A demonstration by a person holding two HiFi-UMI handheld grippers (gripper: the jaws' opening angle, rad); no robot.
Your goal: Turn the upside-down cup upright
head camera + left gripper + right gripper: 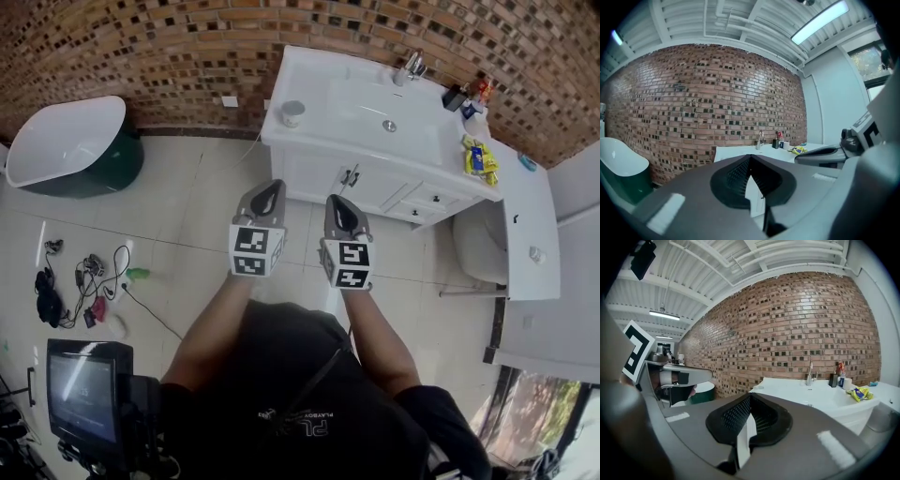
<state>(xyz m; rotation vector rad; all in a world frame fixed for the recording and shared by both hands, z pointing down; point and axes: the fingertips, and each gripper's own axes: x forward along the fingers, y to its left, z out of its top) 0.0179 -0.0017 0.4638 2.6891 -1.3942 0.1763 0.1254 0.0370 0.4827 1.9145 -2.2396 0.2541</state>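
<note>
Cup (292, 112) stands upside down at the vanity's (314, 77) front-left corner, seen clearly only in the head view. The 2 grippers hover short of the vanity: left gripper (270, 187) and right gripper (336, 202), each with jaws closed on nothing. Cables (80, 286) on the floor show only from above, ceiling lights only in the gripper views.

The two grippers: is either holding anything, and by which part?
Nothing is held. The left gripper and right gripper both have jaws closed together, empty; the small white cup stands untouched on the white vanity counter.
</note>
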